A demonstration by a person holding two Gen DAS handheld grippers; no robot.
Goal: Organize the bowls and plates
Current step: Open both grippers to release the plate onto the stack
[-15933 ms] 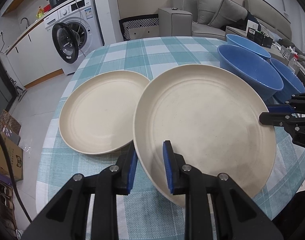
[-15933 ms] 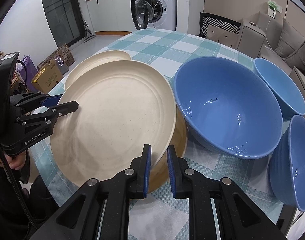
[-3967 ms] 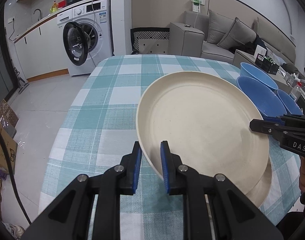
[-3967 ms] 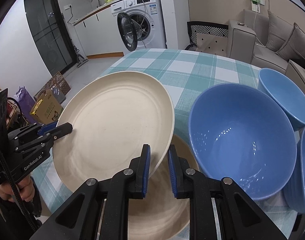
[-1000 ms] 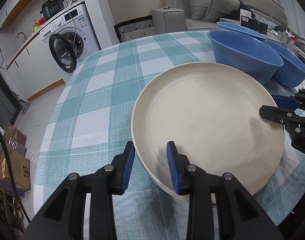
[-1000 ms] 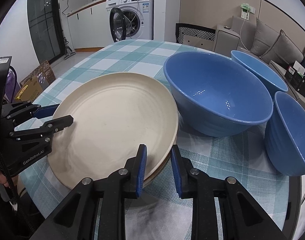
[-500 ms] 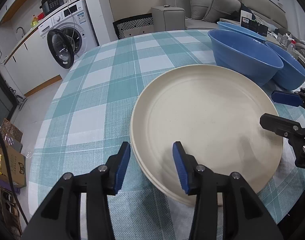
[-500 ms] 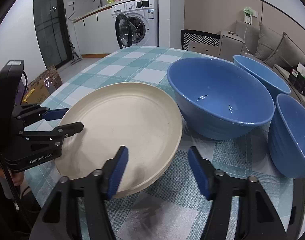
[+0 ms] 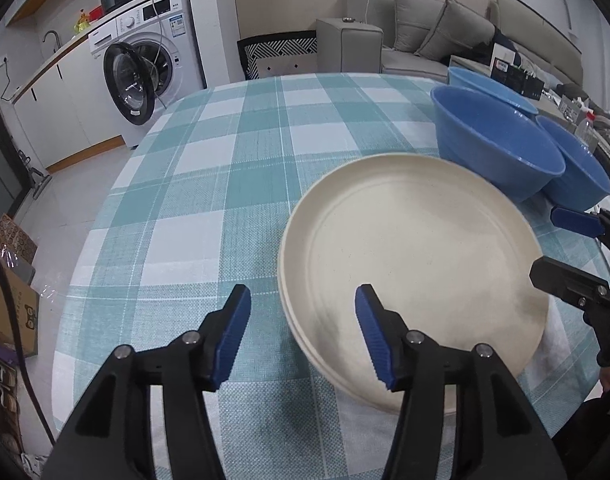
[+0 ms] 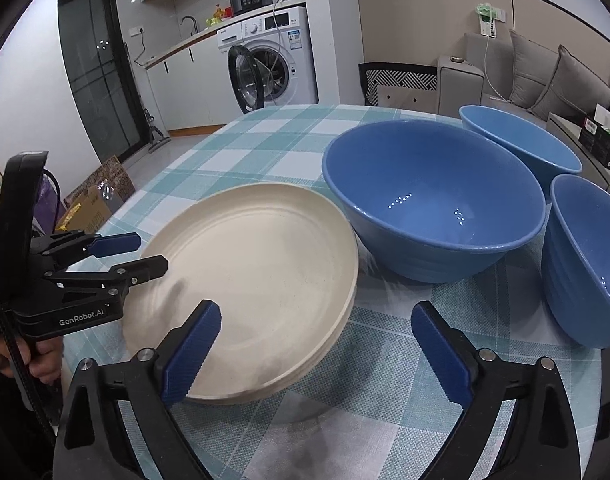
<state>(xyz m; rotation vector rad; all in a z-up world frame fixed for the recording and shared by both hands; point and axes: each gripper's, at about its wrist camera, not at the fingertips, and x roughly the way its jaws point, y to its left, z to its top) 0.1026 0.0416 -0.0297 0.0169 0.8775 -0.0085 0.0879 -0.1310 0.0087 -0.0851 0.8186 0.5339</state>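
Both claws tilt downward, jaws just opening and gripping nothing: left claw (image 9: 303, 312) partway, right claw (image 10: 316, 330) wide.

Cream plates (image 10: 261, 280) on a teal-and-white checked tablecloth (image 9: 225, 184) — three blue bowls (image 10: 429, 204) to the right, black grippers' pads (image 10: 191, 350) blue.

Lower plates (image 10: 329, 350) mostly hidden beneath top plate (image 10: 257, 280)

Washing machine (image 10: 271, 60) door open, grey sofa (image 9: 437, 36) behind checked table (image 9: 225, 184).
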